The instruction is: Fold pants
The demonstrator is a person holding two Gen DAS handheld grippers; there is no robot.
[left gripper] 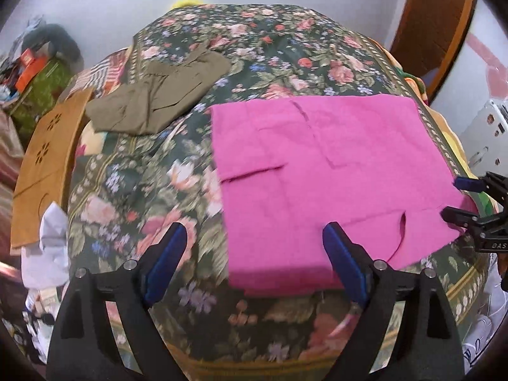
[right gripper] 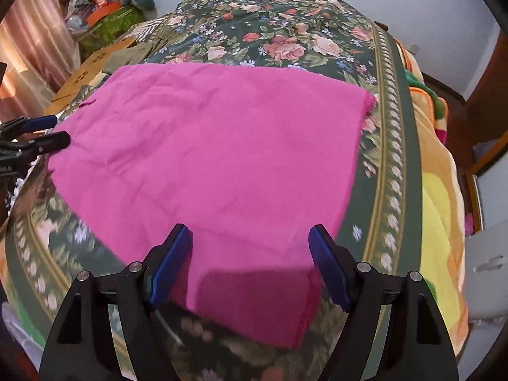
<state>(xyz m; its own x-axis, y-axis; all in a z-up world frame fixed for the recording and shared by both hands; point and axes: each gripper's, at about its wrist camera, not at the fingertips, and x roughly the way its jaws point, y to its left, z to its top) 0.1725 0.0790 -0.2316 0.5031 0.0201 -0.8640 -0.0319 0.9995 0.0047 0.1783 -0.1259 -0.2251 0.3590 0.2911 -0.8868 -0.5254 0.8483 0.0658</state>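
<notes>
Pink pants (left gripper: 324, 171) lie folded into a flat rectangle on the floral bedspread (left gripper: 152, 190); they also fill the right wrist view (right gripper: 216, 165). My left gripper (left gripper: 254, 238) is open and empty, above the pants' near left edge. My right gripper (right gripper: 250, 241) is open and empty, above the pants' near corner. In the left wrist view the right gripper (left gripper: 457, 200) shows at the pants' right edge. In the right wrist view the left gripper (right gripper: 54, 131) shows at the pants' left edge.
Olive-green folded pants (left gripper: 158, 95) lie at the far left of the bed. A brown cardboard sheet (left gripper: 47, 158) and white cloth (left gripper: 47, 244) lie off the left side. An orange-yellow blanket (right gripper: 441, 190) covers the right side. Clutter (left gripper: 31, 63) stands far left.
</notes>
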